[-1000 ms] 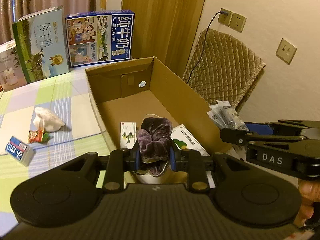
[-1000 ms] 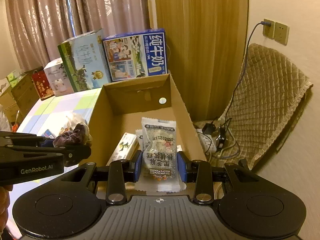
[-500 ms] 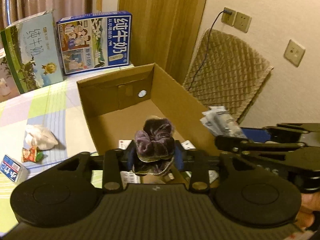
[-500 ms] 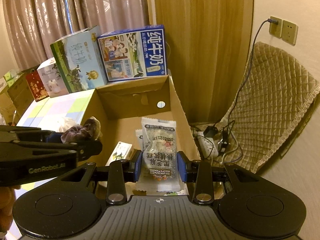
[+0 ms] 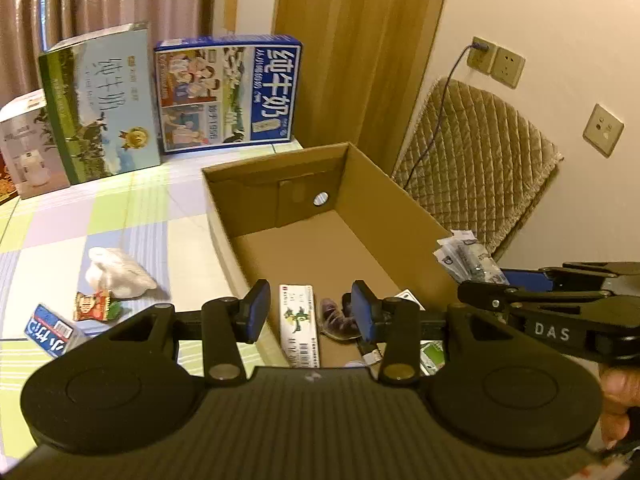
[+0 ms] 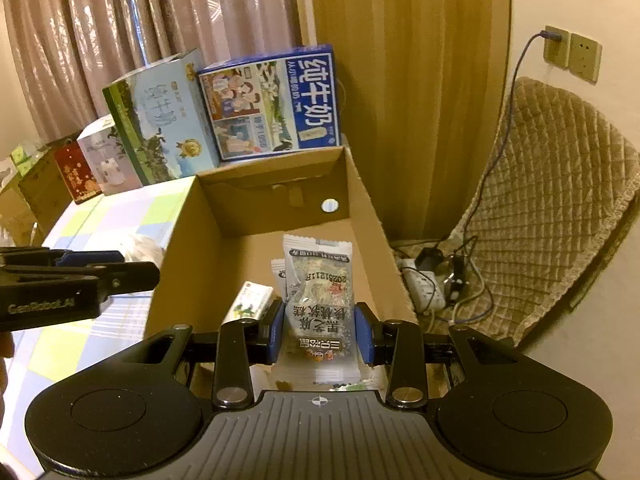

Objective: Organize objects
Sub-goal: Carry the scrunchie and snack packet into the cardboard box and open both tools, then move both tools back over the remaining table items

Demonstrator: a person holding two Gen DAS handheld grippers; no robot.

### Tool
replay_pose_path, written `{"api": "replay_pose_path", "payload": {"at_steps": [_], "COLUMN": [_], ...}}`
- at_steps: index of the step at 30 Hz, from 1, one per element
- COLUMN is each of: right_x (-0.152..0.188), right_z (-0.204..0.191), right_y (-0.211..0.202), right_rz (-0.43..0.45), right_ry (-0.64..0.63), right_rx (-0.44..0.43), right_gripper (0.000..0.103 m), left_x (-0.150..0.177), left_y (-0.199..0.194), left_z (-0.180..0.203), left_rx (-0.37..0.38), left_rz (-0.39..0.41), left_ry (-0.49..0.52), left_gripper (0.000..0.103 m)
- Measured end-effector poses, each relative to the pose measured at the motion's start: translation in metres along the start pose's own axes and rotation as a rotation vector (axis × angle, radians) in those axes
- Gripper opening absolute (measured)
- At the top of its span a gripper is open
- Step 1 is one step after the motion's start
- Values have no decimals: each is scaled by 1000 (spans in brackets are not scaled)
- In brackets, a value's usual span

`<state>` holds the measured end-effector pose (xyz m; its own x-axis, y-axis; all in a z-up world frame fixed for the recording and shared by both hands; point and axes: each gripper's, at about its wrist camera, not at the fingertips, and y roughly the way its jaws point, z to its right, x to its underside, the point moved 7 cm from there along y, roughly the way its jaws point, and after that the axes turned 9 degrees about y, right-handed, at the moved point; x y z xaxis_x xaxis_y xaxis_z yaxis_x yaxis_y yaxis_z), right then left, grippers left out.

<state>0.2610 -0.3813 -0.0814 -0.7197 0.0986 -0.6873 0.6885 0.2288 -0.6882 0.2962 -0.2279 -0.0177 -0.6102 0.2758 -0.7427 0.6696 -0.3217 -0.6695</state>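
Checked tablecloth [image 5: 120,216] carries the cardboard box [image 5: 384,204], where a purple scrunchie [image 5: 336,316] and green carton [image 5: 300,320] already lie. Left gripper [image 5: 308,312] hangs spread and empty; right gripper [image 6: 320,328] clamps a snack packet [image 6: 320,296] over it. Small items at left remain unsorted.
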Motion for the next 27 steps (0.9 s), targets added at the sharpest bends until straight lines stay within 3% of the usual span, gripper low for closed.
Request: {"api": "replay_pose_path", "payload": {"at_steps": [5, 6, 7, 17, 27], "right_x": [-11, -13, -14, 3, 30], "right_z": [-9, -10, -11, -8, -41], "right_y": [7, 8, 8, -17, -56], "right_rz": [51, 55, 58, 50, 65], "right_ry": [23, 29, 36, 70, 55], "right_rx": [-43, -48, -53, -57, -85], "right_gripper": [39, 54, 61, 63, 77], "left_x": [5, 7, 9, 38, 67], "left_y": [-10, -11, -13, -37, -81], "left_z": [-12, -14, -16, -36, -52], "left_rx": [-13, -16, -20, -53, -101], "left_rz": [7, 7, 7, -6, -3], "left_ry": [-24, -28, -32, -70, -96], "left_gripper": [42, 42, 42, 47, 64]}}
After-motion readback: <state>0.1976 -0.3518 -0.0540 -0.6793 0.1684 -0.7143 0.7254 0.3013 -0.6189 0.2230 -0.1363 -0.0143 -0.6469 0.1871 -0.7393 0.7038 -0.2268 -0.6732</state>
